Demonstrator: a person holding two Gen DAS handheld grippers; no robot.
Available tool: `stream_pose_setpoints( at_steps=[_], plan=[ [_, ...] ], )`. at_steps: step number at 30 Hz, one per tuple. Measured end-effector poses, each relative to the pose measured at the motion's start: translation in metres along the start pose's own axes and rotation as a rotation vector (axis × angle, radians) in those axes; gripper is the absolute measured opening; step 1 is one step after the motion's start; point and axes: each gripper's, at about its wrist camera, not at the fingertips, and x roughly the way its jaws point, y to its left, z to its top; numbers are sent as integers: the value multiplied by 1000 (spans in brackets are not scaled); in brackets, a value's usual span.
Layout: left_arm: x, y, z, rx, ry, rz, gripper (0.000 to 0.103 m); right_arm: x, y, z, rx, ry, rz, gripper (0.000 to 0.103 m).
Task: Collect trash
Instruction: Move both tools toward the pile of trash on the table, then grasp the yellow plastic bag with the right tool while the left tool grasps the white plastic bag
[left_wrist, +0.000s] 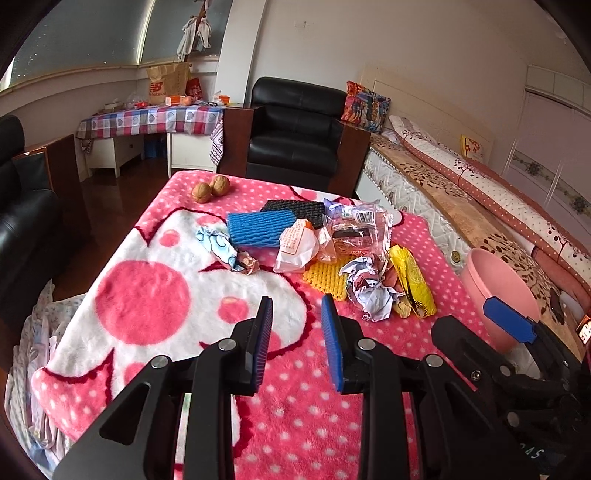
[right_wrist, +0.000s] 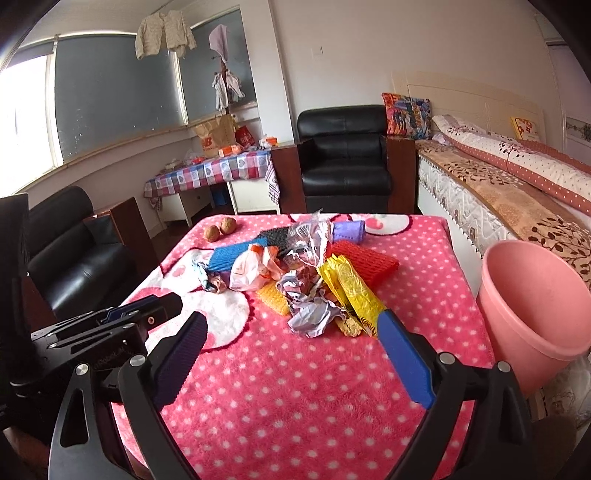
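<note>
So I've got a hand-held gripper in each hand over the desk (right_wrist: 295, 387), which has a fluffy pink polka-dot blanket on it. My left hand-held gripper (left_wrist: 297, 314) has its jaws partly apart with nothing between them, and my right hand-held gripper (right_wrist: 291, 332) is spread wide, also empty. Neither is touching anything yet

The trash pile (right_wrist: 295, 273) sits mid-desk just ahead of both: a crumpled paper ball (right_wrist: 312, 314) nearest me, a yellow wrapper (right_wrist: 351, 291) touching it on the right, a clear plastic wrapper (right_wrist: 308, 236) poking up behind, blue foam netting (right_wrist: 225, 260), red foam netting (right_wrist: 365, 258), plus a white-and-orange bag (right_wrist: 245, 275). The pink bin (right_wrist: 535, 306) is just off the desk's right edge, beside the bed (right_wrist: 517, 206)

My guess is it's all featherweight and squishy. The paper ball should be easiest, just pinch a raised fold. Wrappers look slick and crinkly, so I'd grab a bunched part, not a flat edge. Foam nets should compress, so squeeze through the middle. Two walnuts (right_wrist: 219, 229) sit at the far left corner, hard and round, probably roll-prone
</note>
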Motion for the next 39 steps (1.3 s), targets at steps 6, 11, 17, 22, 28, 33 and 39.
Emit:
stream_pose_setpoints(
  at_steps=[6, 11, 17, 22, 28, 33, 39],
  plan=[
    [20, 4, 11, 8, 25, -22, 37, 16, -18, 10, -15, 7, -16, 92],
    [37, 14, 26, -11, 46, -15, 39, 30, -33, 22, -66, 23, -49, 87],
    [56, 14, 39, 3, 78, -37, 39, 56, -49, 29, -51, 114, -8, 78],
    [73, 14, 42, 25, 113, -54, 39, 72, -49, 27, -90, 157, -2, 71],
    [90, 14, 45, 28, 132, -41, 39, 87, -51, 26, -108, 190, -4, 64],
    [103, 10, 50, 27, 137, -22, 39, 96, -52, 25, -116, 213, 1, 60],
    [121, 12, 50, 23, 170, 6, 39, 104, -56, 25, -104, 226, 2, 60]
  ],
)
